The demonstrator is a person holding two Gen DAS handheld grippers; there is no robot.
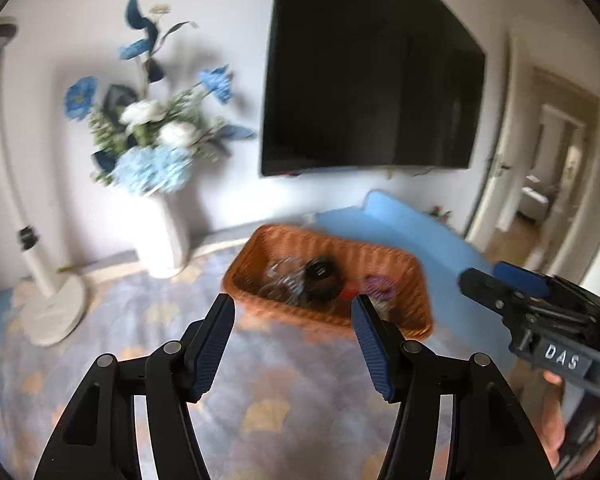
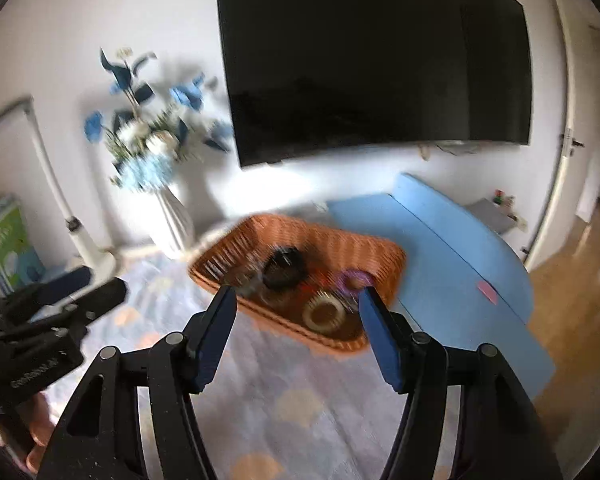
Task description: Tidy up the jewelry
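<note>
Both claws gape above the basket, its length running left-right.

"Where am I?"

"I am in a room in a home. I see a big black TV on the white wall."

"What else shows me that?"

"A tall white vase stands by the wall, full of blue and white flowers. A white lamp stands next to it. The table has a soft cloth with flower shapes on it, and a blue mat lies beside that. An open door leads to another room with a wood floor."
</note>
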